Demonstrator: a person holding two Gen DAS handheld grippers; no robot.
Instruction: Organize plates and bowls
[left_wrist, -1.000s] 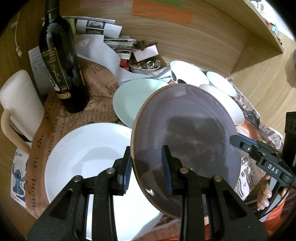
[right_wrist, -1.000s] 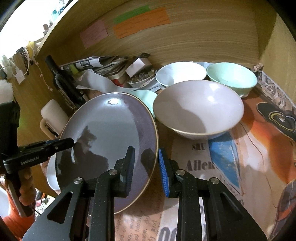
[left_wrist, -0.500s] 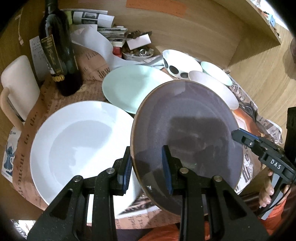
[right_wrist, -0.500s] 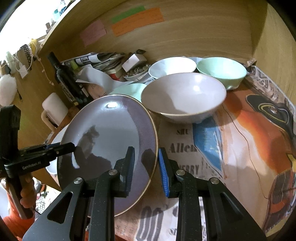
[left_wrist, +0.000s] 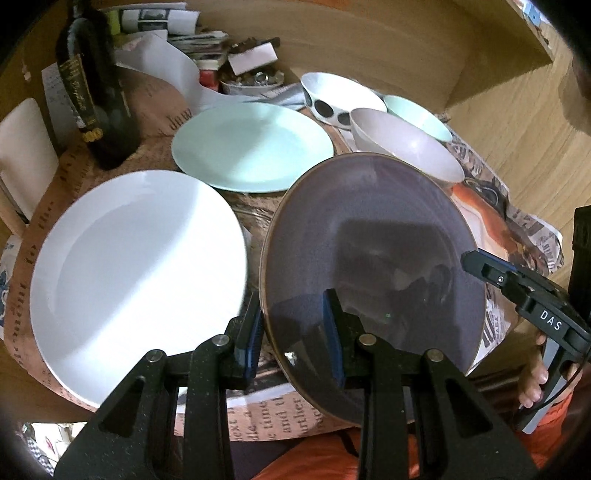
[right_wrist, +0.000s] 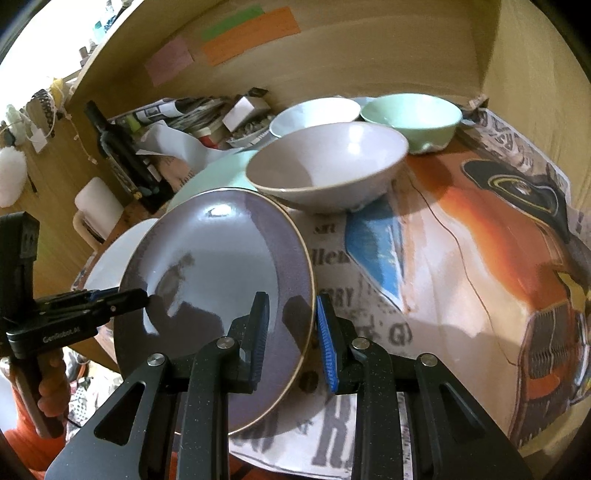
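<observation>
I hold the purple plate (left_wrist: 373, 258) by opposite rims, left gripper (left_wrist: 293, 341) and right gripper (right_wrist: 291, 334) both clamped on it; probably bound for the white plate (left_wrist: 133, 269) at the table's near edge; I keep it level, lower both sides together.

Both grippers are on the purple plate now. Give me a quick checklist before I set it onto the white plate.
1. Left gripper straddles the purple plate rim: ok.
2. Right gripper straddles the opposite rim: ok.
3. Firmness of both grips: cannot tell.
4. White plate top bare, ready to receive: ok.
5. Purple plate lifted off the tabletop, tilted: ok.
6. Clearance from the wine bottle and pale bowl: ok.
</observation>
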